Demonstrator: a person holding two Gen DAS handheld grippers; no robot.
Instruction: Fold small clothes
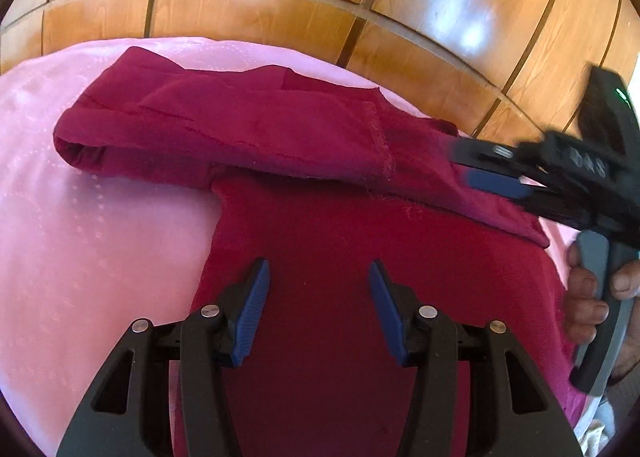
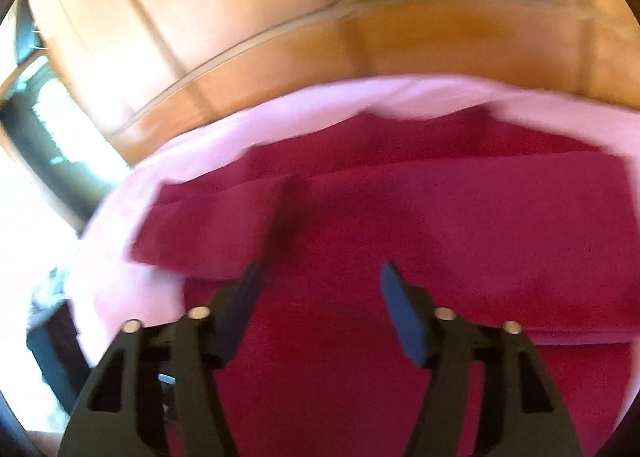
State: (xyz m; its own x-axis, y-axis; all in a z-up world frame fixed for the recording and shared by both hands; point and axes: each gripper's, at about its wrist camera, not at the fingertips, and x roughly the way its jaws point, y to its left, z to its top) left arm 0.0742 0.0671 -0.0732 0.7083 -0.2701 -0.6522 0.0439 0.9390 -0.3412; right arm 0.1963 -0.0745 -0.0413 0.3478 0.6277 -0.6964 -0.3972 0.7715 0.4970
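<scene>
Left wrist view, near first: left gripper jaws apart, nothing between the pads, hovering over the flat body of the dark red garment spread on the pink cover. Further out, folded band of the same cloth lying across the top, open rolled end at left, stitched seam toward the right. Right gripper reaching in at that band's right end; jaws standing apart, one pad over and one under the fabric edge, but cannot tell whether they pinch it, motion blur. Hand on its handle at the right edge. Beyond, glossy wooden panels. Right wrist view, blurred: pads parted, nothing clearly clamped, red cloth below with a flap at left. Handling, as judgement: light, limp knit, no stiffness, drapes and drags on the cover, likely to bunch if pushed. Not fragile, not slippery. Best taken at hems, seams or corners where layers stack thicker; pinch both layers of a fold edge, lift slightly, carry over rather than slide.
</scene>
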